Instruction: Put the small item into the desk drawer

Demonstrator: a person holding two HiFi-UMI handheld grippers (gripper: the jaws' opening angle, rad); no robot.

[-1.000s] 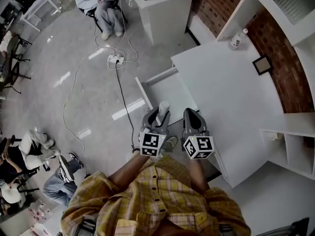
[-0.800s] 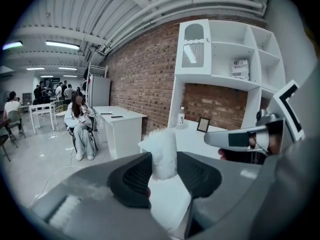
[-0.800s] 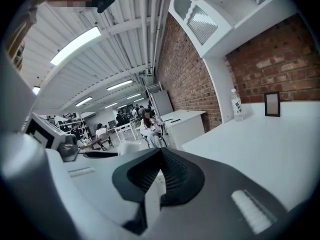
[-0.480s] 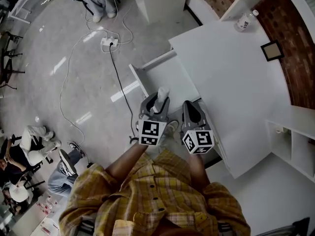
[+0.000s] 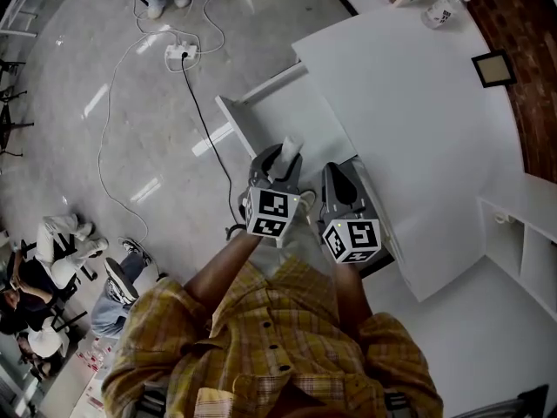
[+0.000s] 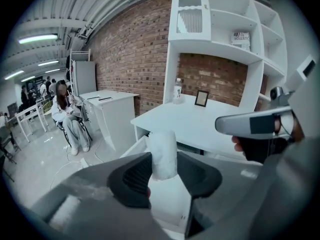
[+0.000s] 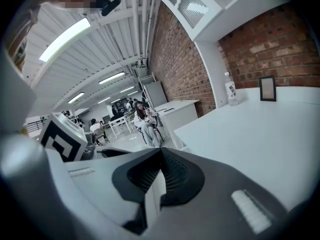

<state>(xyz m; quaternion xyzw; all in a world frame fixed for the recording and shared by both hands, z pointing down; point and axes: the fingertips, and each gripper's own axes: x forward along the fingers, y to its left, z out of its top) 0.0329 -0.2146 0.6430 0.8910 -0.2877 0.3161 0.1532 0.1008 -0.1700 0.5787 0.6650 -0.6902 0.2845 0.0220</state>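
My left gripper [image 5: 280,162] is shut on a small white fuzzy cylinder [image 5: 288,151] that stands upright between its pads [image 6: 163,151]. It hangs over the near end of the open white desk drawer [image 5: 277,116], which sticks out from the left side of the white desk [image 5: 409,103]. In the left gripper view the drawer's inside [image 6: 172,206] shows below the jaws. My right gripper [image 5: 338,179] is close beside it on the right, above the desk's near corner, shut with nothing between its jaws [image 7: 160,156].
On the desk's far side stand a plastic bottle [image 5: 439,11] and a small picture frame [image 5: 493,68]. A white shelf unit [image 5: 522,225] is at the right. A power strip with cables [image 5: 178,52] lies on the floor; people sit at the left [image 5: 52,251].
Both grippers have moved forward a little, the left one carrying the white cylinder further over the open drawer. Neither gripper's jaws have changed.
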